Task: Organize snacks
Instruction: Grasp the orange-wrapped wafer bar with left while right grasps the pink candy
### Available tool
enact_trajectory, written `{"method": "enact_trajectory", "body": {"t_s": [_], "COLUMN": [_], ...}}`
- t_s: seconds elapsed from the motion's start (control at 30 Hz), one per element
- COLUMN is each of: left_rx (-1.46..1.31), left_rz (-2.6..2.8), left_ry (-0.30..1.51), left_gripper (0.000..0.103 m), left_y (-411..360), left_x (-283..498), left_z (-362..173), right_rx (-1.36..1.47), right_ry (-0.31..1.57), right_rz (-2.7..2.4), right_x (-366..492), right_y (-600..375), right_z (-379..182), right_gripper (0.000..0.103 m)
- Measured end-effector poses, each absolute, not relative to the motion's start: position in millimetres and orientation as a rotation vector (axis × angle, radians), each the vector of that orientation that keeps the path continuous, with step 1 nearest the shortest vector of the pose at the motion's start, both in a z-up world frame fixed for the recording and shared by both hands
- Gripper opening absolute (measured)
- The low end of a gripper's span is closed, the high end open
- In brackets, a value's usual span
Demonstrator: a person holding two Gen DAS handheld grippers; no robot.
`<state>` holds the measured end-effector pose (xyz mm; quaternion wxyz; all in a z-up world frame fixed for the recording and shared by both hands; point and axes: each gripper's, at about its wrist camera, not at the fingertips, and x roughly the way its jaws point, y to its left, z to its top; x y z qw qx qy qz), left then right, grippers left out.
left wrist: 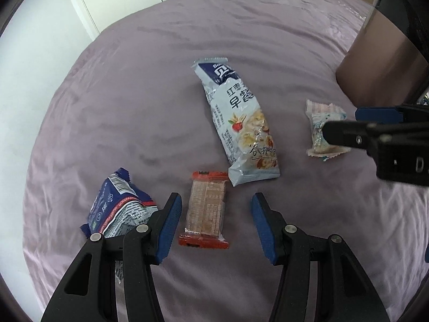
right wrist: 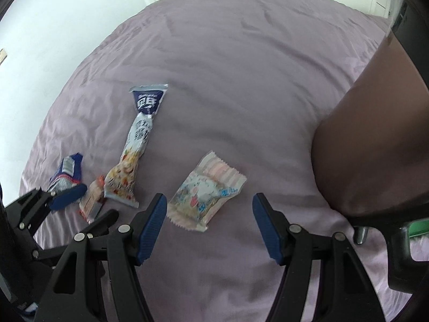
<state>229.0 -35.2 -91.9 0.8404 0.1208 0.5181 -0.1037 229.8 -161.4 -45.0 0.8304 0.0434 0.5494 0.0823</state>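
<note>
My left gripper (left wrist: pixel 214 225) is hanging wide over the red wafer bar (left wrist: pixel 205 212); my right gripper (right wrist: pixel 209 222), equally wide, is hovering by the pink candy packet (right wrist: pixel 206 191) on the purple bedspread (right wrist: pixel 241 80).

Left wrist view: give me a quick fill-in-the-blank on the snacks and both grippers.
1. The left gripper is open around the ____-ended wafer pack.
2. The right gripper is ____ and holds nothing.
3. The snacks lie on a ____ bedsheet.
4. The long cereal bag lies ____ the wafer pack.

Missing: red; open; purple; beyond
</note>
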Motion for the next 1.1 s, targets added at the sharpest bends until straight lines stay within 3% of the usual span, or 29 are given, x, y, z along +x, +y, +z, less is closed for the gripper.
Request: {"method": "enact_trajectory", "body": {"t_s": [1.1], "left_rx": [0.137], "left_rz": [-0.327], "left_ry": [1.173], "left_gripper": [0.048], "left_y": [-11], "left_x": [242], "left_z": [-104], "right_rx": [0.157], "right_ry": [1.261], "right_rz": [0.1], "right_x": [249], "right_y": [-149], "right_z": [-73], "right_gripper": [0.079]}}
